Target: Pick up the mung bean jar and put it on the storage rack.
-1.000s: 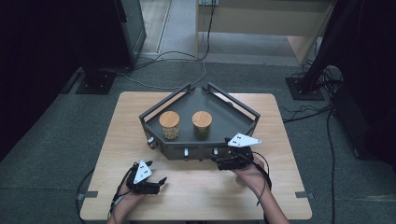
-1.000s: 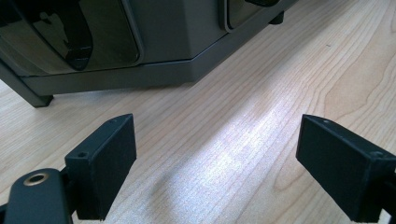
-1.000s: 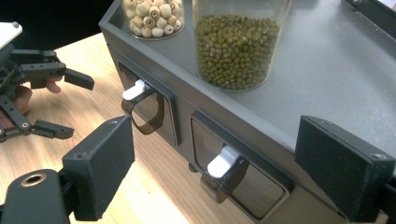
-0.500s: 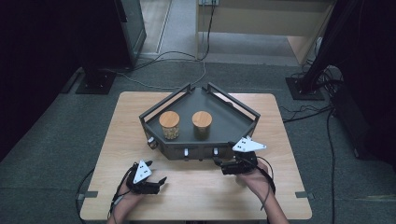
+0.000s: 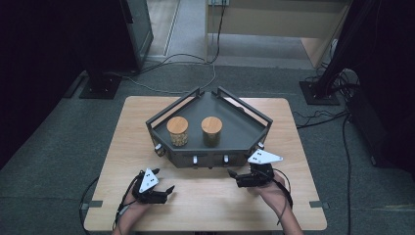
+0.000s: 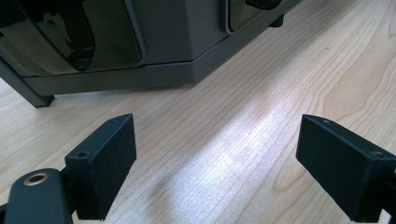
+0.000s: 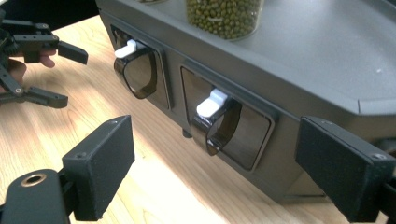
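1. Right gripper [image 5: 234, 175] jaws apart, just before the dispenser rack's [image 5: 254, 125] right scoop handle [image 7: 211, 103] at the bench's [image 5: 210, 210] middle.
2. Handle: small, rigid plastic (probably slick); pinch the white tab.
3. Left gripper [image 5: 169, 190] also apart, idle.

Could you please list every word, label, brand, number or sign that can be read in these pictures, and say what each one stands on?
None: no readable text shows in these pictures.
The dark tray, its two white-tabbed scoops and the two wooden-lidded jars bear no lettering.
The grey plates on the left hand-held gripper and right hand-held gripper show only small dark dots, not characters.
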Demonstrator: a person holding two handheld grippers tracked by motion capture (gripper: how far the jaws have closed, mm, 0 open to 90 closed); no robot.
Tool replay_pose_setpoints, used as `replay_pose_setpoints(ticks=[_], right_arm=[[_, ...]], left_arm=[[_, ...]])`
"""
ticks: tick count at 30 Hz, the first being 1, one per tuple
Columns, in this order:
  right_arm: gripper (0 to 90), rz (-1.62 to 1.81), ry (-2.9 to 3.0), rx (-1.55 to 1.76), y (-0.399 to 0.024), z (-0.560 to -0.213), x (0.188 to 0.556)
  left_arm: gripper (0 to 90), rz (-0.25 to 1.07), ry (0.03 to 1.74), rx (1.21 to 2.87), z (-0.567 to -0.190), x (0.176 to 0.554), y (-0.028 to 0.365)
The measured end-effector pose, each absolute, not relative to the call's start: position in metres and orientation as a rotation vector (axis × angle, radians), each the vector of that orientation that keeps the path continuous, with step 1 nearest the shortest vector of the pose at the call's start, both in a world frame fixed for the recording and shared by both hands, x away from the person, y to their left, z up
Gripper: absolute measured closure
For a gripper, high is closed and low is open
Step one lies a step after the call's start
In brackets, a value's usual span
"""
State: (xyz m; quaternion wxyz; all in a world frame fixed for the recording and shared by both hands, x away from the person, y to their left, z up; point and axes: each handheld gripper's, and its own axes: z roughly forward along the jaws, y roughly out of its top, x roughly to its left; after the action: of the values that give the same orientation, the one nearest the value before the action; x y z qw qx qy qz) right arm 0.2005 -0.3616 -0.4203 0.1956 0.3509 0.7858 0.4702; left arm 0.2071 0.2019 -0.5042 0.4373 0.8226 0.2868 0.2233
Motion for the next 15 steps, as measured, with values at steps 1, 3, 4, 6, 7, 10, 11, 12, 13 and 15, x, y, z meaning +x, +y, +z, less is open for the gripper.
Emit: replay_pose_setpoints(ticks=[1,3,4,6,7,10,11,12,13,15], right_arm=[[11.9,1.316,2.202,0.982,-0.362,-0.421,0.2],[11.9,1.317,2.204,0.984,-0.363,-0.421,0.199],[11.9,1.318,2.203,0.983,-0.364,-0.422,0.199],[11.9,1.319,2.201,0.987,-0.366,-0.423,0.198],[11.9,1.32,2.201,0.989,-0.367,-0.423,0.197],[11.9,1.317,2.2,1.0,-0.371,-0.425,0.196],[11.9,1.314,2.2,1.005,-0.372,-0.425,0.195],[11.9,1.313,2.197,1.009,-0.373,-0.426,0.195],[11.9,1.312,2.197,1.014,-0.374,-0.426,0.194],[11.9,1.31,2.198,1.02,-0.376,-0.427,0.193]], left_arm=[[12.1,0.555,0.715,2.045,-0.504,0.207,0.202],[12.1,0.554,0.716,2.043,-0.504,0.207,0.202],[12.1,0.553,0.718,2.043,-0.504,0.207,0.202],[12.1,0.552,0.72,2.041,-0.504,0.207,0.202],[12.1,0.551,0.721,2.041,-0.504,0.207,0.202],[12.1,0.551,0.723,2.037,-0.505,0.207,0.202],[12.1,0.552,0.723,2.037,-0.505,0.207,0.202],[12.1,0.553,0.721,2.039,-0.504,0.207,0.202],[12.1,0.553,0.721,2.04,-0.504,0.207,0.202],[12.1,0.555,0.719,2.042,-0.504,0.207,0.202]])
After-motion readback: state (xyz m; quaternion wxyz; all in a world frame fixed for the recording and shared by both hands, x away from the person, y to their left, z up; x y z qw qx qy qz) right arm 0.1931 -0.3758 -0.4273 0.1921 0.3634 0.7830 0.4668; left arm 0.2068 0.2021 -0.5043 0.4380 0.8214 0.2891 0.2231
